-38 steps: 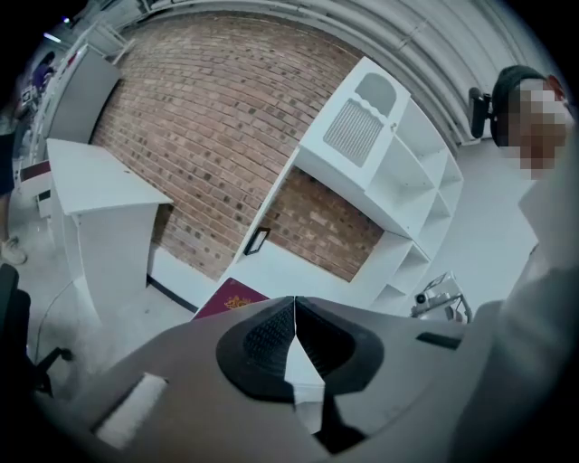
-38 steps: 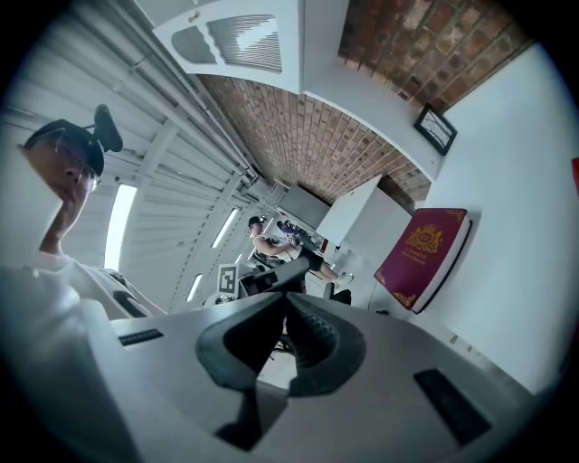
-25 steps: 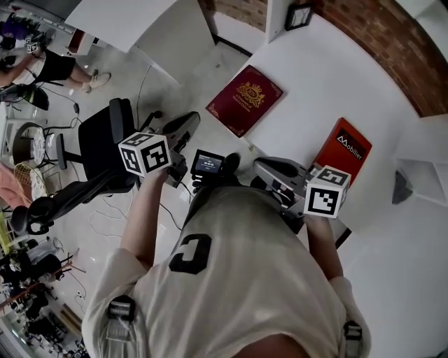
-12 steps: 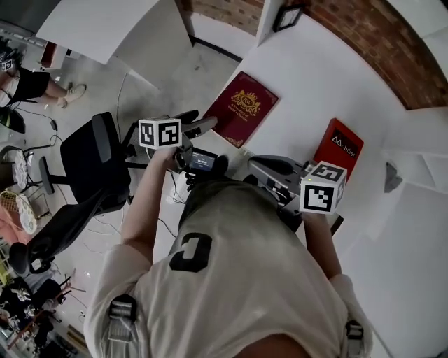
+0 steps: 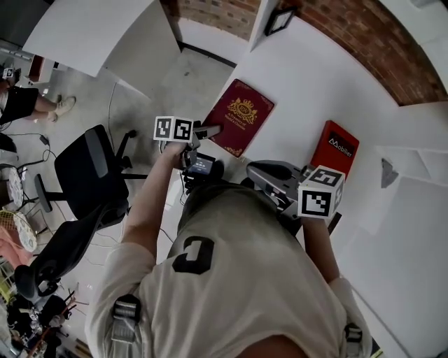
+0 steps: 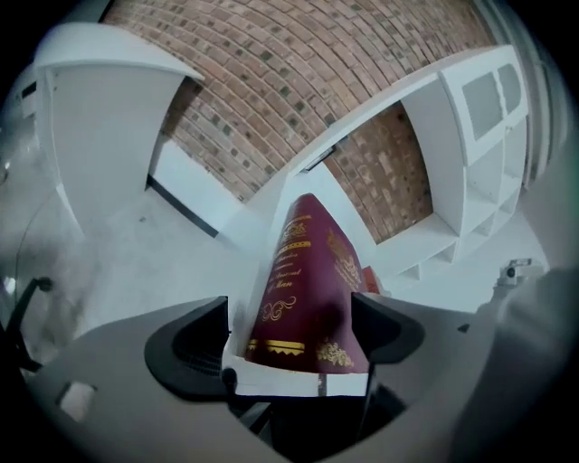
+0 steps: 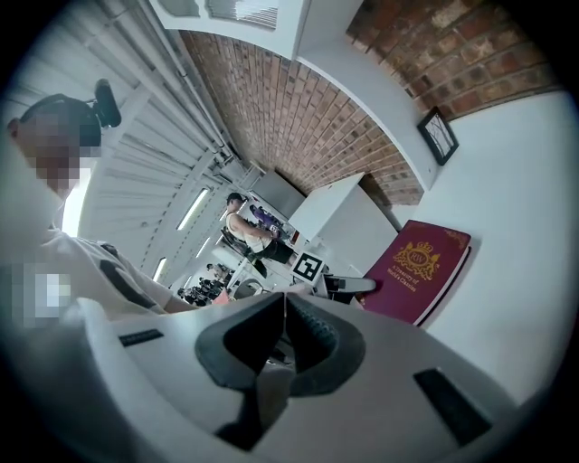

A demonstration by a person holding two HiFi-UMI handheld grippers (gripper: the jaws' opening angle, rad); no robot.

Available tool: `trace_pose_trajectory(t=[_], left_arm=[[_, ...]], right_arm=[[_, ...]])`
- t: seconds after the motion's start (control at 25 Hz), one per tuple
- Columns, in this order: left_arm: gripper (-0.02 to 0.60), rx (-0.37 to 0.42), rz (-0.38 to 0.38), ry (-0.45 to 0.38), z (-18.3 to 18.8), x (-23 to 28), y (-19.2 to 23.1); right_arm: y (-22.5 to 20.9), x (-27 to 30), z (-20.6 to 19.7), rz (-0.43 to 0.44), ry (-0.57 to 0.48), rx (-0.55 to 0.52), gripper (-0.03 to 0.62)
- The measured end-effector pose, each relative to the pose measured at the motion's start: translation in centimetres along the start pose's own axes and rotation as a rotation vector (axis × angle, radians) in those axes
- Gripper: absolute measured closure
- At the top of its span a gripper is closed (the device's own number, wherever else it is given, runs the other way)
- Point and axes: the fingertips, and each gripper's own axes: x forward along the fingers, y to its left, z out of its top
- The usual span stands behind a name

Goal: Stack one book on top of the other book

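Note:
A maroon book with gold print lies flat at the left edge of the white table. To its right on the same table lies a smaller red book. My left gripper is at the maroon book's near corner. In the left gripper view its jaws are opening wide, with the near end of the maroon book between them and no pad seen pressing. My right gripper hangs empty at the table's near edge, between the two books. Its pads meet, aimed toward the maroon book.
A black office chair stands on the floor left of the table. A small framed picture leans at the table's far end by the brick wall. White shelving lines the right side. Another person stands far left.
My left gripper has swung from beside the chair over to the maroon book's near corner, dropped lower, and opened its jaws around the book's end. The right gripper has hardly shifted.

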Motion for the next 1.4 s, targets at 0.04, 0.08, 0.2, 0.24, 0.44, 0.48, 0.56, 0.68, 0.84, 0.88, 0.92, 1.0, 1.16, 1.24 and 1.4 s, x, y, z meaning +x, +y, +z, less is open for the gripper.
trace_pose_trajectory(t=[0.04,0.08,0.2,0.24,0.44,0.48,0.56,0.68,0.84,0.88,0.92,1.0,1.16,1.24,1.4], left_arm=[[0.181,-0.029,-0.024,-0.003,-0.1,0.3,0.1],[0.181,-0.053,-0.047,-0.008,-0.1,0.5,0.3],[0.181,-0.081,-0.099,-0.019,-0.2,0.7,0.6],[0.181,-0.086,-0.110,-0.022,-0.3,0.7,0.7],[0.181,-0.125,-0.164,-0.044,0.2,0.6,1.0],[0.183,-0.131,-0.169,-0.045,0.2,0.5,1.1],[0.184,-0.145,-0.175,-0.045,0.1,0.3,1.3],[0.192,-0.163,-0.185,-0.057,-0.2,-0.2,1.5],[0.233,-0.200,-0.211,-0.104,0.0,-1.1,1.8],[0.242,-0.208,-0.216,-0.115,0.1,-1.2,1.8],[0.251,-0.215,-0.222,-0.124,0.1,-1.3,1.8],[0.276,-0.228,-0.237,-0.141,0.0,-1.8,1.9],[0.287,-0.258,-0.246,-0.172,-0.1,-2.5,2.4],[0.288,-0.265,-0.242,-0.180,-0.1,-2.7,2.5],[0.290,-0.284,-0.218,-0.192,-0.5,-3.6,3.2]], right_arm=[[-0.1,-0.1,0.1,-0.006,-0.005,0.001,0.589],[-0.2,-0.2,0.2,-0.015,-0.010,0.001,0.589],[-0.6,-0.6,0.4,-0.037,-0.032,0.004,0.589],[-0.7,-0.8,0.5,-0.041,-0.039,0.009,0.589],[-0.9,-1.3,1.0,-0.055,-0.058,0.018,0.589],[-0.9,-1.3,1.1,-0.057,-0.061,0.020,0.589],[-1.0,-1.3,1.0,-0.056,-0.064,0.029,0.589],[-1.1,-1.3,0.9,-0.051,-0.063,0.034,0.589],[-1.2,-1.2,0.7,-0.043,-0.060,0.038,0.588],[-1.2,-1.1,0.6,-0.041,-0.059,0.039,0.589],[-1.2,-1.0,0.5,-0.039,-0.058,0.040,0.588],[-0.9,-0.6,0.2,-0.040,-0.052,0.039,0.589],[-0.6,-0.3,0.0,-0.035,-0.045,0.030,0.589],[-0.6,-0.4,0.0,-0.039,-0.047,0.031,0.588],[-0.6,-0.4,-0.3,-0.051,-0.056,0.034,0.589]])
